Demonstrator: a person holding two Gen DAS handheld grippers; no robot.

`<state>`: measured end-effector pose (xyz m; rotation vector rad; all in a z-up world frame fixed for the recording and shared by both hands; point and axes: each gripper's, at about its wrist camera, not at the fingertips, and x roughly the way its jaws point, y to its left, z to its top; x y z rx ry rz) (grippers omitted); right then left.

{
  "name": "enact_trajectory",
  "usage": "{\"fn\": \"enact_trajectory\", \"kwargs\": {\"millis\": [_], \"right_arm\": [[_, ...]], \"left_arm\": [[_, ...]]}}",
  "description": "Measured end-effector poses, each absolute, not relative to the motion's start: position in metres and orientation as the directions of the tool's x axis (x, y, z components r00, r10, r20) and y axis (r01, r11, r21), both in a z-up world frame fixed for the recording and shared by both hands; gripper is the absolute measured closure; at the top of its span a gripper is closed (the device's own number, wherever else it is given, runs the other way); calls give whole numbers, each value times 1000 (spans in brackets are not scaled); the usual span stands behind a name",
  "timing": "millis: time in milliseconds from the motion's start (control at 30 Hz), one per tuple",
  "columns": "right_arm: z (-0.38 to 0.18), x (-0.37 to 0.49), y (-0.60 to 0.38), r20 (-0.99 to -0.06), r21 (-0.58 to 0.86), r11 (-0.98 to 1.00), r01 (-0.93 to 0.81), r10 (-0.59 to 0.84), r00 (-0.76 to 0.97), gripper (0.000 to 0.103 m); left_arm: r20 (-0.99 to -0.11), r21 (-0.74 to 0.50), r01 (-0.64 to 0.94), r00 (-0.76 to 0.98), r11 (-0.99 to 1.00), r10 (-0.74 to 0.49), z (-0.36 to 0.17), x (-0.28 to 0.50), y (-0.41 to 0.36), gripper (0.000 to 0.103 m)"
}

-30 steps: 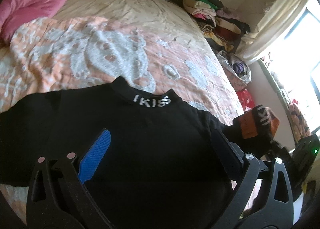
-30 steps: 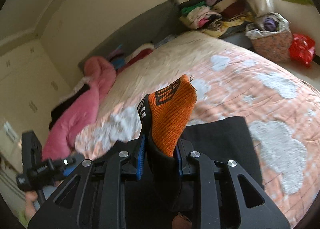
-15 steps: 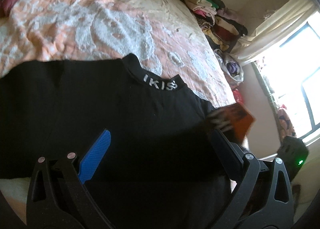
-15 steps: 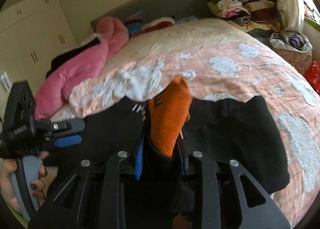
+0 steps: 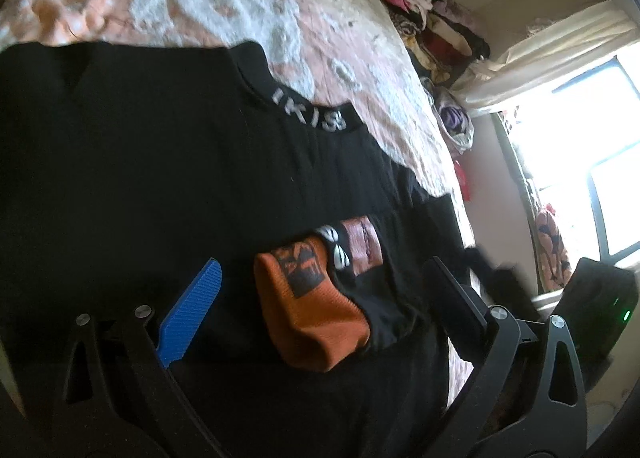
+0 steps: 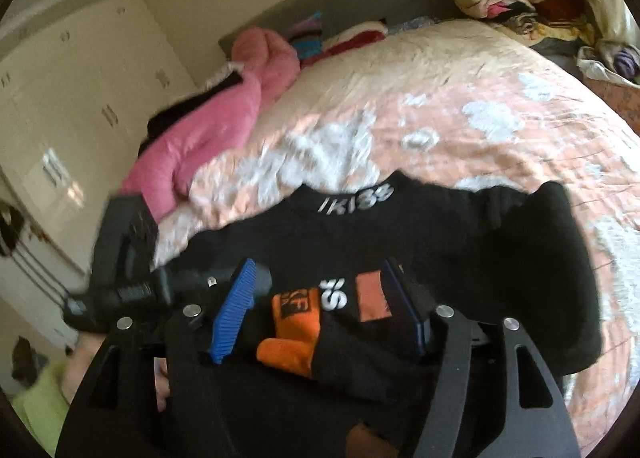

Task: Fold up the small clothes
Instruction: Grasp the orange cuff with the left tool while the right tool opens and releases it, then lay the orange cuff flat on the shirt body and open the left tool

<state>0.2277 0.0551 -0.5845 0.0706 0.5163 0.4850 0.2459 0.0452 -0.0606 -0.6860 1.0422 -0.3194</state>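
The bed [image 6: 460,70], under its peach quilt, is carrying a black top [image 5: 140,162] whose lower hem is running out of view. The left gripper [image 5: 320,282] is standing wide over it, gripping nothing. The orange-and-black sleeve cuff [image 5: 316,310] is lying blurred on the top, between the right gripper's [image 6: 324,298] pads, which have just been opening off it.
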Motion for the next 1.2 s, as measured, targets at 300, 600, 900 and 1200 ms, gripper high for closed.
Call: {"fn": "enact_trajectory", "kwargs": {"millis": [300, 600, 900, 1200], "right_arm": [[-570, 238, 10, -456, 229, 931, -284, 360, 814, 39], [-556, 241, -61, -431, 297, 948, -111, 237, 871, 39], [-550, 235, -90, -397, 342, 937, -64, 206, 895, 39], [-554, 240, -69, -426, 298, 951, -83, 210, 880, 39]], "left_arm": [[-749, -560, -54, 458, 826, -478, -74, 246, 15, 59], [-685, -531, 102, 533, 841, -497, -19, 246, -2, 96], [-511, -558, 221, 668, 800, -541, 77, 223, 21, 97], [-567, -565, 118, 664, 817, -488, 50, 207, 59, 97]]}}
